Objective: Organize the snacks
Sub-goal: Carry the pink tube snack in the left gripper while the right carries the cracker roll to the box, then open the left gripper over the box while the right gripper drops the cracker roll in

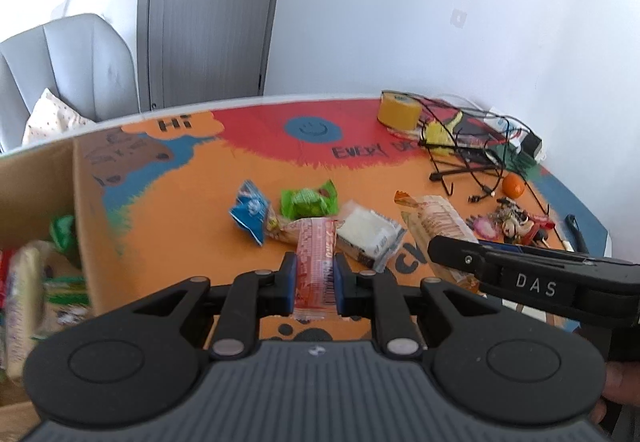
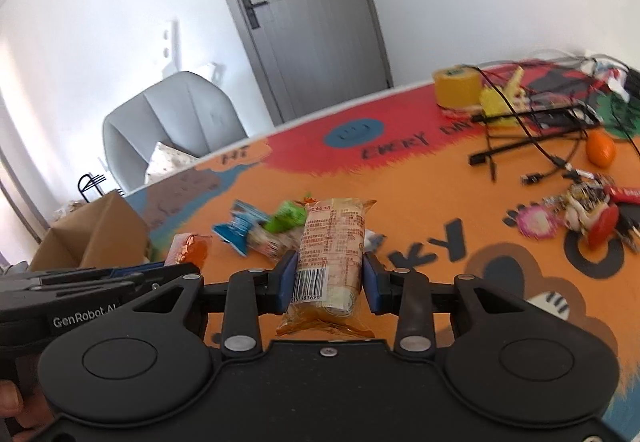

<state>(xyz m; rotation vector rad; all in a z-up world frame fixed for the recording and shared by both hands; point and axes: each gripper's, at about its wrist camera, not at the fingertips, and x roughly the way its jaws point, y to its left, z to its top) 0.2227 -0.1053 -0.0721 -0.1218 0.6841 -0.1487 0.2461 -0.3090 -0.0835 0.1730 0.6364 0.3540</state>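
My left gripper (image 1: 315,278) is shut on a narrow red snack packet (image 1: 314,270), held a little above the table. My right gripper (image 2: 329,280) is shut on an orange cracker pack (image 2: 330,254) with a barcode, also lifted; the same pack (image 1: 438,224) and the right gripper's black body show at the right of the left wrist view. On the colourful mat (image 1: 192,209) lie a blue packet (image 1: 250,211), a green packet (image 1: 308,197) and a white packet (image 1: 370,234). A cardboard box (image 1: 36,177) at the left holds several snacks.
A yellow tape roll (image 1: 398,111), a black wire stand with cables (image 1: 466,157), an orange fruit (image 1: 513,186) and a heap of keychains (image 1: 510,226) crowd the far right of the table. A grey chair (image 1: 68,69) and a door stand behind.
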